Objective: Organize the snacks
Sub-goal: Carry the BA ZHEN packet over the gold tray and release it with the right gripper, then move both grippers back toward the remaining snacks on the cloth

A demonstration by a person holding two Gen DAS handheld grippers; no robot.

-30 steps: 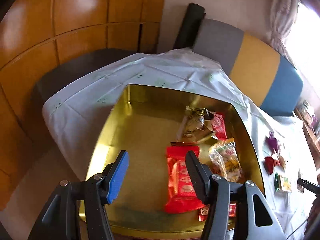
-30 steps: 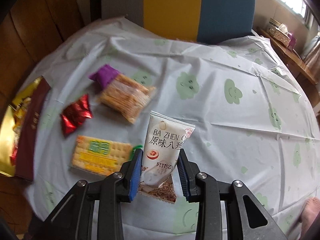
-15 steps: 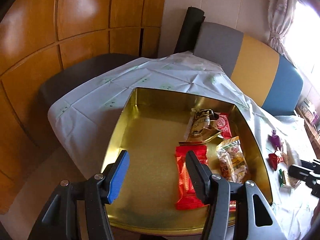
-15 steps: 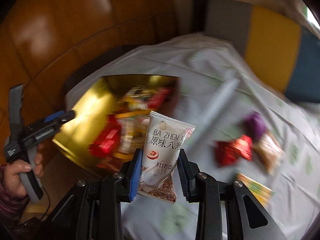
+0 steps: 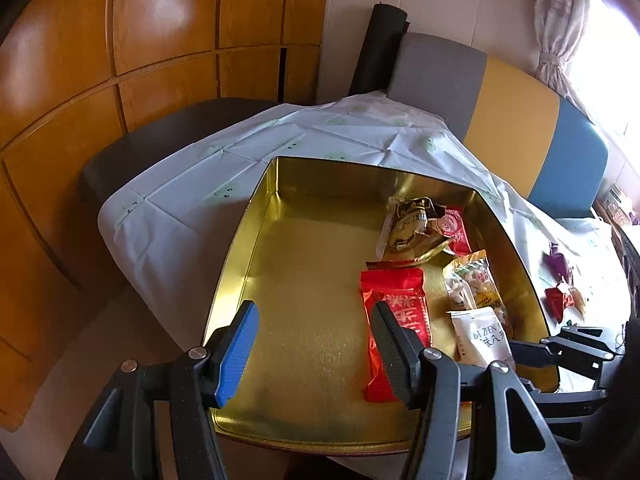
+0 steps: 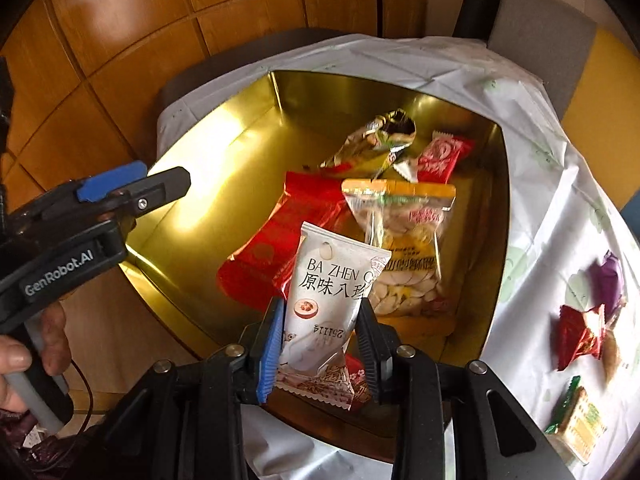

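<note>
Between the blue and black ribbed pads of our right gripper (image 6: pixel 320 344) we hold a white snack packet (image 6: pixel 326 312), glossy film with a crimped top edge; the jaws are nearly closed and pinch its lower half, and the printing on its bottom end is too small for us to make out. The packet hangs over the near right corner of the gold tin (image 6: pixel 256 92), a shallow rectangular box with mirror-bright walls and a finely pebbled floor. Our left gripper (image 5: pixel 314 344) stands wide open with nothing between its pads, poised above the tin's bare left half.

Inside the tin we see a flat red pouch (image 6: pixel 280 240), a clear bag with an orange header (image 6: pixel 404 248) showing pale seeds through the film, a crumpled gold foil wrapper (image 6: pixel 376 136) and a small red sachet (image 6: pixel 440 156). The held packet covers the near ends of the red pouch and the seed bag.

The tin sits on a creased white tablecloth (image 6: pixel 552 208) printed with faint green shapes. On the cloth to the right lie a purple wrapper (image 6: pixel 608 280), a shiny red foil sweet (image 6: pixel 576 336) and a green-and-yellow cracker pack (image 6: pixel 576 420), partly cut off by the frame. A person's hand (image 6: pixel 28 364) grips the left gripper's handle at the lower left. Behind are orange wood panels (image 5: pixel 140 40) and a grey, yellow and blue chair back (image 5: pixel 516 108)
</note>
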